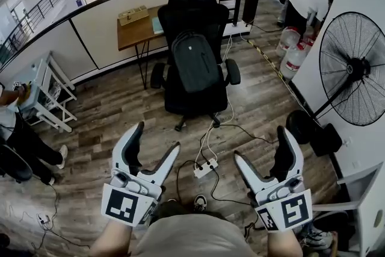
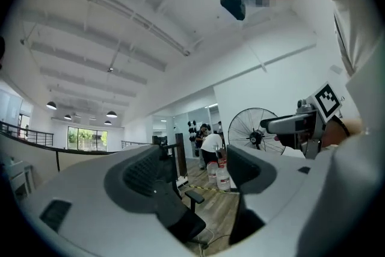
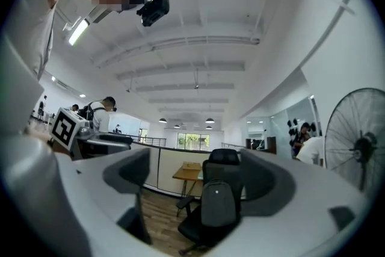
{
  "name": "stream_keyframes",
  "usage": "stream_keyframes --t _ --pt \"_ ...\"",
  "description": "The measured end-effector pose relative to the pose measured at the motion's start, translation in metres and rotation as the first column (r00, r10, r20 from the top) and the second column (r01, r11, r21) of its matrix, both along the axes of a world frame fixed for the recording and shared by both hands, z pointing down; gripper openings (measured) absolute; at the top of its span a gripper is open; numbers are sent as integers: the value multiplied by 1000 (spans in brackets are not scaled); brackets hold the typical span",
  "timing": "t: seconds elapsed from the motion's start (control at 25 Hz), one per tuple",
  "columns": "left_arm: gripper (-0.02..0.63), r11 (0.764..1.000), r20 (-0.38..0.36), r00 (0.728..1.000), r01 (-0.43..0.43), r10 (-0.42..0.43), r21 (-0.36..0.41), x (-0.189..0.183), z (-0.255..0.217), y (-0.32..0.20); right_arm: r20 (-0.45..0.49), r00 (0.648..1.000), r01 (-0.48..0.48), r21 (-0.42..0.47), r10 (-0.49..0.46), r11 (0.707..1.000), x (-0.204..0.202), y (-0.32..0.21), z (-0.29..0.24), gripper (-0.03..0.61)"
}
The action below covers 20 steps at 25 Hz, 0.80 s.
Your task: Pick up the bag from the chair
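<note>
The left tongs point(image 1: 158, 135) and the right tongs point(image 1: 260, 141) were both held level in front of the person, jaws standing well apart and nothing between the pads of either. Neither touched anything.

Just beyond them lay bare wooden floor point(image 1: 120, 111) with a white power strip point(image 1: 206, 168) and its trailing cables. Past that, well apart from both tongs and almost straight ahead, stood the black office chair point(image 1: 192, 6). The grey bag point(image 1: 195, 61) sat upright on its seat, leaning back against the backrest, its long axis running up the chair's back. A wooden desk point(image 1: 135, 30) stood behind the chair, to the left.

The bag lay about midway between the two tongs, so neither looked clearly nearer. The right gripper view, though, framed the bag squarely in the gap between its jaws, while the left gripper view caught only the chair's edge. The right tongs seemed the better lined up; either way, a long forward approach remained before any grasp.
</note>
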<state>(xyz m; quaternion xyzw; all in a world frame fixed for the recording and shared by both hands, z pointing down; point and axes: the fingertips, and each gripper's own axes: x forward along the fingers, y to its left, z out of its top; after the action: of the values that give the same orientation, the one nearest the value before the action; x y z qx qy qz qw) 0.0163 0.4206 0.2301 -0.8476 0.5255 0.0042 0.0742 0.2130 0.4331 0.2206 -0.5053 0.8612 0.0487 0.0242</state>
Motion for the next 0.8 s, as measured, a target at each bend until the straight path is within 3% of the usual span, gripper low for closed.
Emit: stream_keyframes --t 0.04,0.16,0.8 --pt "358 1000 6 1000 6 -6 -8 1 3 -3 27 1000 7 6 -7 1000 0 -2 -2 496" --pt "405 998 46 997 60 -59 -18 -1 11 -12 86 996 14 15 -15 1000 1 -6 -5 561" --pt "417 995 62 994 96 -95 -15 -11 11 -7 -19 1000 -3 -43 2 999 -6 -15 19 569"
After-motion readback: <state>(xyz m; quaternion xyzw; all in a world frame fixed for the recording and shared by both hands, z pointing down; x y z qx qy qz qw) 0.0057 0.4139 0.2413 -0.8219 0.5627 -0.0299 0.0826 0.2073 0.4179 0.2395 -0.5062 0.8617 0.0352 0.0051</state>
